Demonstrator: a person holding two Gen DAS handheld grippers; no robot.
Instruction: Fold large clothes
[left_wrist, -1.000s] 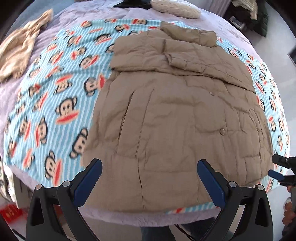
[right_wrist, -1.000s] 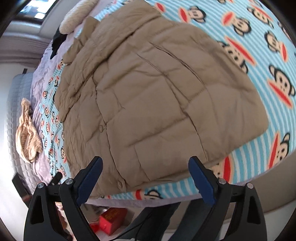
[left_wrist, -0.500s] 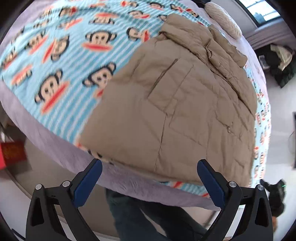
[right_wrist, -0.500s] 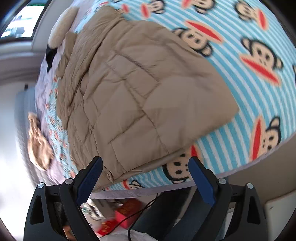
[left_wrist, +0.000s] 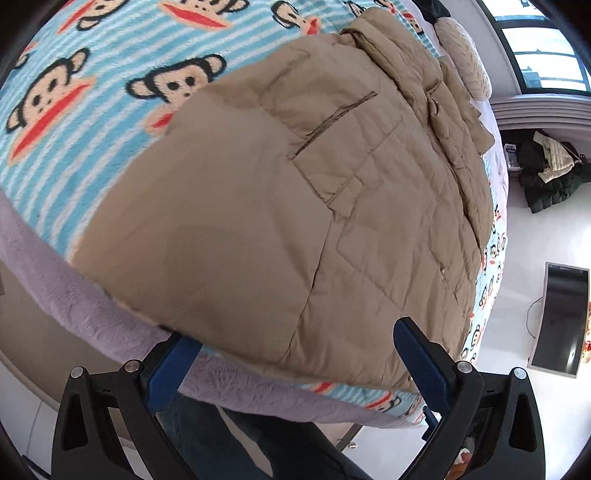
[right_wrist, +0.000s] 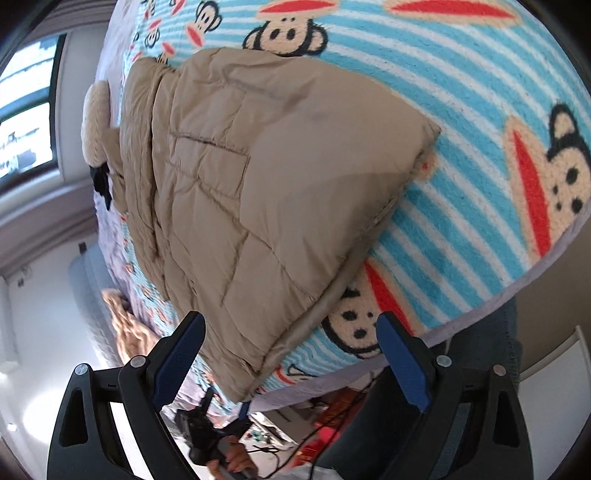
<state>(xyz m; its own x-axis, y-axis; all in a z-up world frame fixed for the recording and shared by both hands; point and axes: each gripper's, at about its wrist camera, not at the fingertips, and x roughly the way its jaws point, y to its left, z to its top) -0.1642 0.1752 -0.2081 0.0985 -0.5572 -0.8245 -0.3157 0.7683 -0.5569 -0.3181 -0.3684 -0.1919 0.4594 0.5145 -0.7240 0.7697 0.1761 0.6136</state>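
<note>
While both grips hang at the foot of the bed: my fingers stand wide apart on either hand, and neither clamps anything.

My left gripper (left_wrist: 295, 363): spread wide over the near hem of the tan quilted jacket (left_wrist: 332, 206); the left blue pad (left_wrist: 173, 369) sits at the purple bedspread (left_wrist: 85, 306) edge under the hem, the right pad lies against the jacket's lower corner. Whether either pad presses the cloth I cannot tell.

My right gripper (right_wrist: 291, 358): spread just as wide, framing the jacket's (right_wrist: 258, 184) near corner where it droops over the bed edge; no pad grips it.

Jacket: lies flat on the monkey-print blanket (left_wrist: 92, 110), hem toward me, collar toward the far end.

Only my left view shows: a slanted welt pocket (left_wrist: 332, 122), a dark heap of clothes (left_wrist: 546, 173) on the white floor, a black panel (left_wrist: 561, 317) lying on that floor, a window (left_wrist: 539, 44) at top right.

Only my right view shows: a crumpled beige garment (right_wrist: 129, 328) at the bed's far side, and below the jacket corner a hand (right_wrist: 236, 461) holding the other tool.

Both views: a pale knitted pillow (left_wrist: 465, 62) past the collar, and my denim-clad legs (left_wrist: 258, 443) below the mattress.
</note>
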